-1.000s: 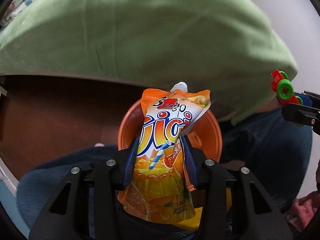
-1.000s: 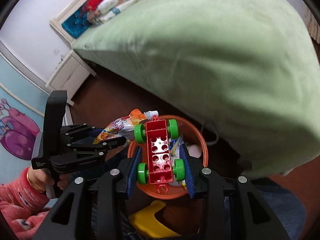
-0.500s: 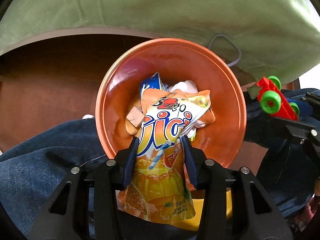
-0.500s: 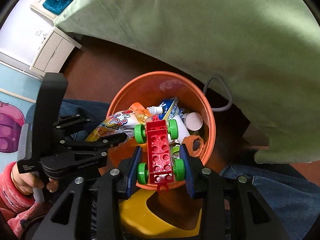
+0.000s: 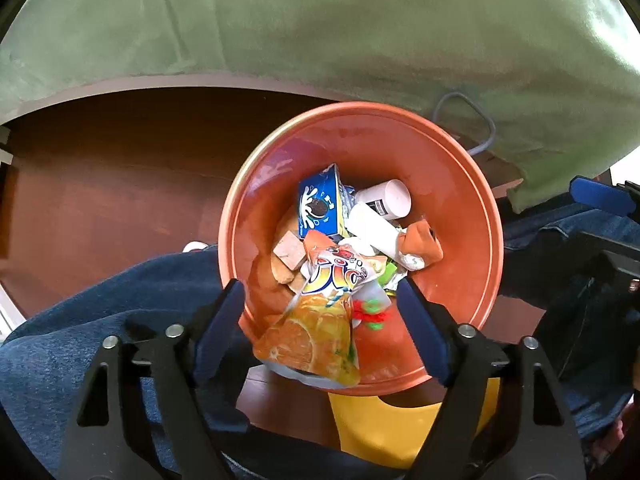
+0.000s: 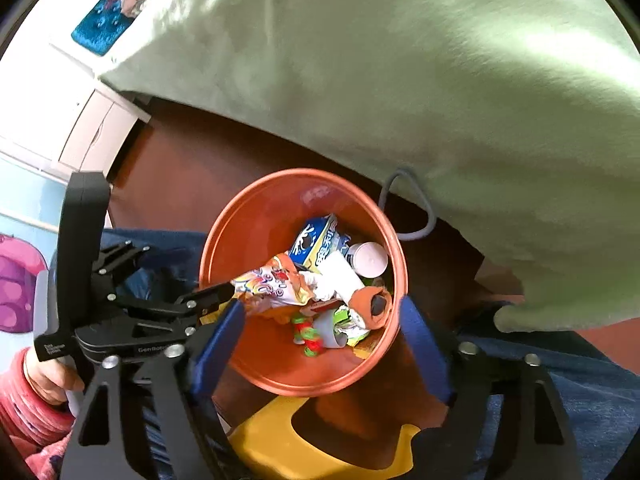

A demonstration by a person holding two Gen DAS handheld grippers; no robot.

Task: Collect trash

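Note:
An orange bin [image 5: 460, 168] [image 6: 256, 216] stands on the dark wood floor and holds several pieces of trash. The orange juice pouch [image 5: 320, 320] [image 6: 272, 288] falls loose into it, just below my left gripper [image 5: 320, 332], whose jaws stand wide open and empty above the near rim. The red toy car with green wheels [image 6: 308, 334] [image 5: 370, 314] lies blurred inside the bin. My right gripper [image 6: 320, 344] is open and empty above the bin's near rim. The left gripper also shows in the right wrist view [image 6: 216, 296].
A blue cookie packet [image 5: 320, 208], a white tube [image 5: 384, 204] and an orange sock [image 5: 424, 244] lie in the bin. A green bedspread [image 5: 320, 32] hangs over the far side, with a grey cable [image 5: 472, 120]. A yellow stool [image 5: 384, 424] and jeans-clad legs [image 5: 100, 328] are close below.
Both grippers opened. The juice pouch left the left gripper and the toy car left the right gripper; both dropped into the bin. Both cameras tilted further over the bin.

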